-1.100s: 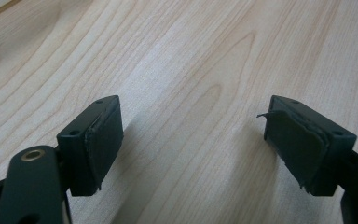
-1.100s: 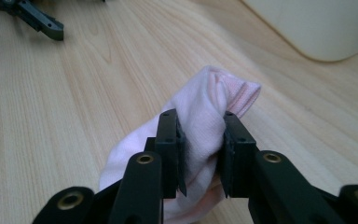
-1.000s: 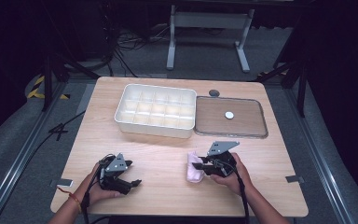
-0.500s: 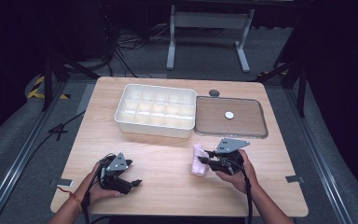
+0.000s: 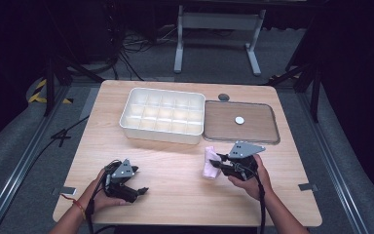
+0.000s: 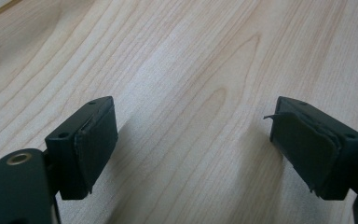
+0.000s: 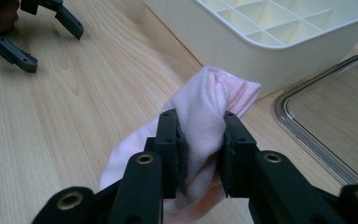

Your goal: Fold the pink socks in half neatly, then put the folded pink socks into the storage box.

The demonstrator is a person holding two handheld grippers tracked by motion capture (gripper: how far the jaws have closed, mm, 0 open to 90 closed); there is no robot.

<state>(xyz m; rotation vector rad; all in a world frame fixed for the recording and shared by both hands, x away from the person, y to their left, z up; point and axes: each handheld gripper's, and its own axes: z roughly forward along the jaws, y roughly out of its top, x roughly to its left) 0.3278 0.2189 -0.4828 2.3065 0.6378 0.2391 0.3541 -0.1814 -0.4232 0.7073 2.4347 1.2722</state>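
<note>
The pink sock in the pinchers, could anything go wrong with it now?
Maybe. The right gripper pinches only the middle of the pink sock, so the loose ends might sag and catch on the rim of the white tray or slip free. The clear lid lies close by and could get bumped.

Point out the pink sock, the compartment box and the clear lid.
pink sock (image 7: 205, 100): right gripper view, bunched top above the pads.
compartment box (image 5: 161, 134): high view, front wall.
clear lid (image 5: 241, 141): high view, front rim.
</note>
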